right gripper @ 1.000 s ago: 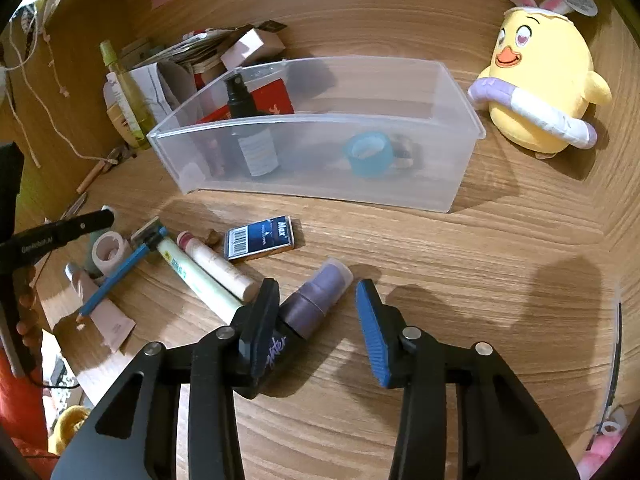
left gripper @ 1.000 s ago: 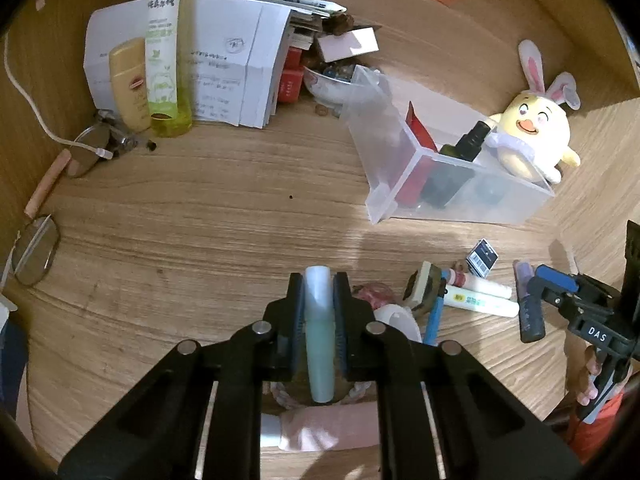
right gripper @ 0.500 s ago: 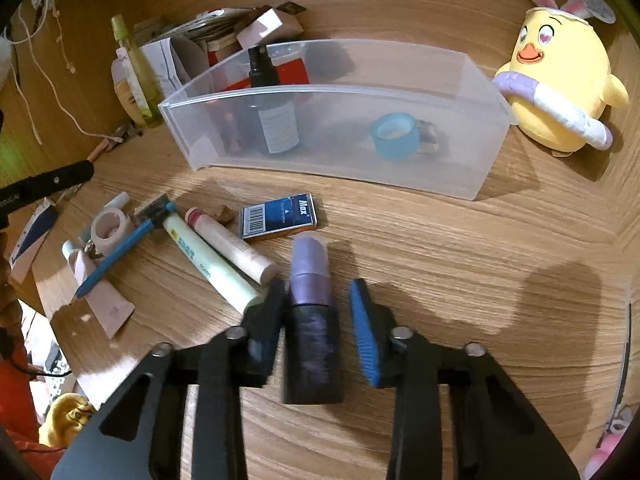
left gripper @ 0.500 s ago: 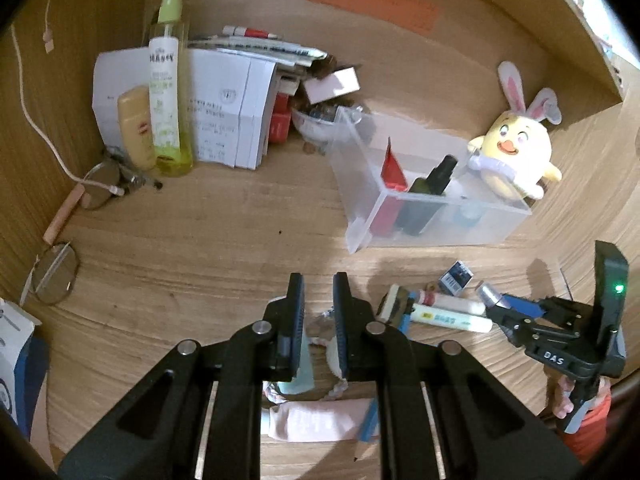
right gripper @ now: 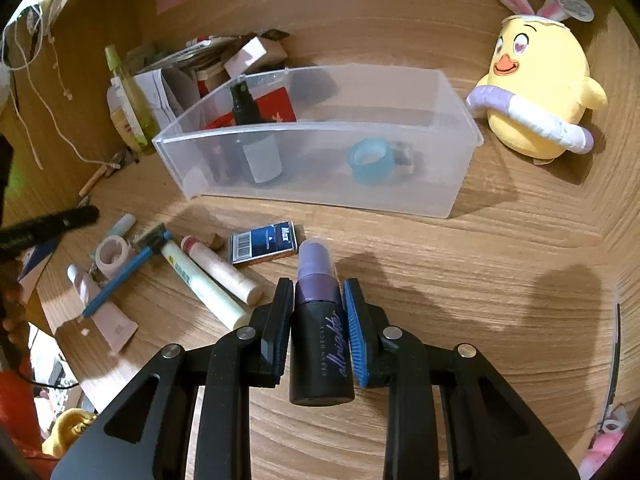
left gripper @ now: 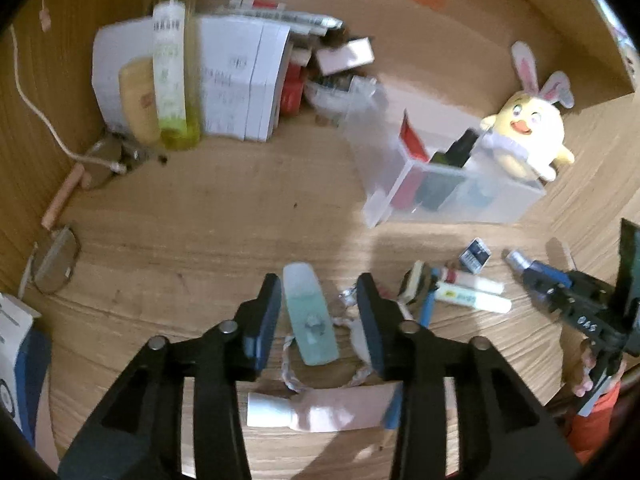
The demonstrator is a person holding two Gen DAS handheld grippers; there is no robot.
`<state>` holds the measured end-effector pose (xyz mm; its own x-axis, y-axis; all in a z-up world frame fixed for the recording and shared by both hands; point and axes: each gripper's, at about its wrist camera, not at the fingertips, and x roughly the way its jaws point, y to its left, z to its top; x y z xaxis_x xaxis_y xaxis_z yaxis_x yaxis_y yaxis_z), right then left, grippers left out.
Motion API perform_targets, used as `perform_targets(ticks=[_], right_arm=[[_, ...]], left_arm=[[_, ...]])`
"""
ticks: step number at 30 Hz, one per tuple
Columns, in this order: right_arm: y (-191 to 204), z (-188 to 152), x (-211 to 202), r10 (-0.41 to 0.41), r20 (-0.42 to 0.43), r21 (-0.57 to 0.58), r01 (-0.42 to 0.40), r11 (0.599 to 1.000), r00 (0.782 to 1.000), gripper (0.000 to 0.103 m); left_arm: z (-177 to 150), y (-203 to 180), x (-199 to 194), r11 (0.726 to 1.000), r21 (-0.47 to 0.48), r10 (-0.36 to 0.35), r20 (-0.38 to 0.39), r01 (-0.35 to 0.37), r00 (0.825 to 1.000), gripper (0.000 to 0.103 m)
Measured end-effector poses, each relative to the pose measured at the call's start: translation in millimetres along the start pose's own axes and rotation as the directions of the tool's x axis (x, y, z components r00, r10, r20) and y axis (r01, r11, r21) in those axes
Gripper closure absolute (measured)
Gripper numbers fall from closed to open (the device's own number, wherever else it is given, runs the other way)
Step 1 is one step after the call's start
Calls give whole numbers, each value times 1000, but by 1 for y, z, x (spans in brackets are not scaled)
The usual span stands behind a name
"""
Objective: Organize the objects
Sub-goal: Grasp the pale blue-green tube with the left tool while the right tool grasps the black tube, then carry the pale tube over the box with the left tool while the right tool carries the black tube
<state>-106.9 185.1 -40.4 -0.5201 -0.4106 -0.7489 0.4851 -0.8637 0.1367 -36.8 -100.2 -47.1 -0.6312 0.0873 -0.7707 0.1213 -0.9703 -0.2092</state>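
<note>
1 purple-black spray bottle (right gripper: pixel 320 328), label "URBAN DECAY all nighter", clamped in right gripper (right gripper: pixel 318 326), near clear bin (right gripper: pixel 460 128). 1 blue box (right gripper: pixel 264 243) marked "Max", left of it. Left gripper (left gripper: pixel 318 322) jaws opening, pale teal tube (left gripper: pixel 310 318) lying between, unpressed, on desk (left gripper: pixel 200 220).

Purple spray bottle (right gripper: pixel 321 332): reads "URBAN DECAY", then "allnighter" in purple script.
Blue box (right gripper: pixel 264 242) near the clear bin: "Max", beside a barcode.
Other labels: too blurred to read.
</note>
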Motion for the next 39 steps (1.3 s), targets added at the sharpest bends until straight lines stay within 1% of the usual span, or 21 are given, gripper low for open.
perform_targets(ticks=[6, 10, 11, 12, 14, 15, 17, 22, 26, 30, 39], right_arm=[[-3, 0, -2, 0, 5, 12, 0, 1000, 1000, 80], [-7, 1, -3, 1, 5, 22, -1, 1000, 1000, 80], [-7, 1, -4, 1, 6, 24, -1, 1000, 1000, 80], [-8, 1, -4, 1, 7, 25, -1, 1000, 1000, 80], [-9, 2, -5, 4, 12, 30, -4, 1000, 1000, 80], [-9, 3, -6, 6, 16, 31, -6, 999, 1000, 80], [-10, 7, -9, 5, 30, 33, -6, 999, 1000, 80], [-12, 16, -15, 5, 65, 37, -8, 999, 998, 80], [-13, 21, -19, -1, 83, 36, -2, 999, 997, 80], [-16, 26, -25, -5, 107, 42, 1, 999, 994, 80], [-19, 43, -47, -6, 191, 58, -5, 998, 982, 80]], left_arm=[[-1, 11, 26, 999, -44, -21, -82, 18, 996, 63], [0, 16, 31, 998, -59, -4, -75, 0, 997, 63], [1, 16, 32, 998, -57, -4, -72, 0, 997, 67], [0, 15, 33, 999, -47, -2, -70, -1, 998, 76], [0, 11, 35, 999, -12, 36, -65, -36, 997, 84], [-1, 8, 36, 999, 6, 53, -58, -52, 997, 86], [-2, 5, 37, 997, 26, 74, -51, -73, 996, 87], [1, 4, 25, 997, 23, 78, -3, -78, 997, 87], [9, 0, 10, 998, 16, 63, 45, -63, 997, 87], [21, -12, -5, 999, 35, 36, 95, -39, 995, 87], [46, -41, -13, 997, 72, -33, 153, 23, 988, 87]])
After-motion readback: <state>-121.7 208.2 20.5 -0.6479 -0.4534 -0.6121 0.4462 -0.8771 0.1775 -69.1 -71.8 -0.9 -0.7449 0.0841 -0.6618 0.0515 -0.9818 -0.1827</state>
